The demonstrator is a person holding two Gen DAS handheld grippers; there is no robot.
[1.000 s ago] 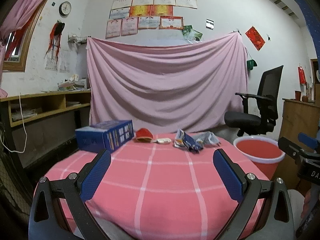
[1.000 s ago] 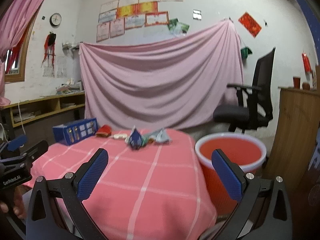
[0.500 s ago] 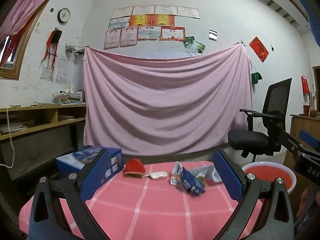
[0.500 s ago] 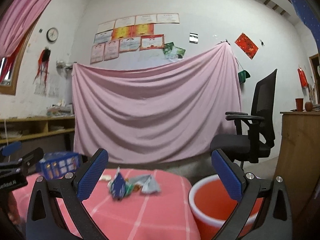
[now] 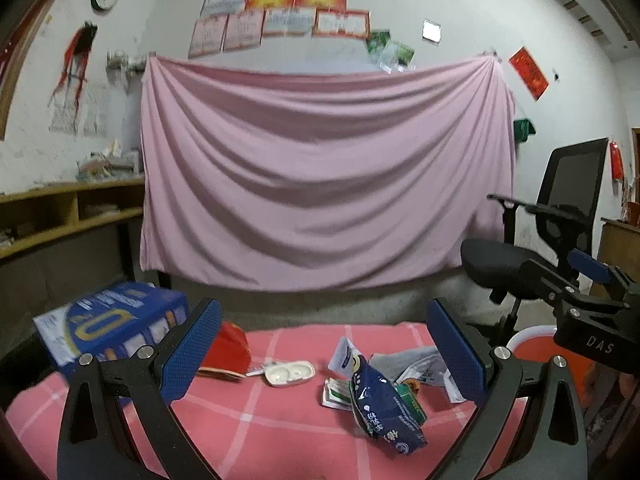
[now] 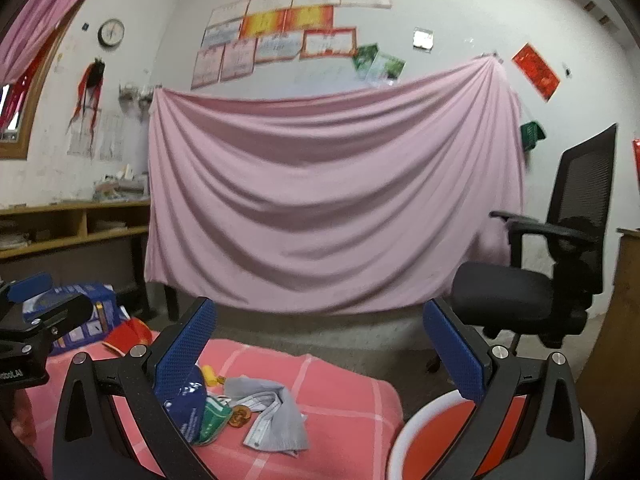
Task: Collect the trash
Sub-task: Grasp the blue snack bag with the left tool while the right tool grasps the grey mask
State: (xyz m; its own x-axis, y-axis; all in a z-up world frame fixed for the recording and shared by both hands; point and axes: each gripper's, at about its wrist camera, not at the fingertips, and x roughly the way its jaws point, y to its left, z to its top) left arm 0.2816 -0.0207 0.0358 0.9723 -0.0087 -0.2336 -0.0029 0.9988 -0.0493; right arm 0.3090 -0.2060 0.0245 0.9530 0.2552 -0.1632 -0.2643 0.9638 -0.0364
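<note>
Both grippers hang wide apart and empty over the near edge of the table (image 5: 280, 432) — the left gripper (image 5: 320, 354) faces the blue wrapper (image 5: 384, 412), the right gripper (image 6: 316, 354) the grey wrapper (image 6: 276, 420). Trash lies heaped mid-table; the bucket (image 6: 436, 448) stands just beside the table's right edge. Best to come down low, pinch one wrapper at a raised fold, and lift clear — what looks like an earbud case (image 5: 291, 373) farther back, beside the red packet (image 5: 228, 350) and box (image 5: 108, 328), may not be trash.
</note>
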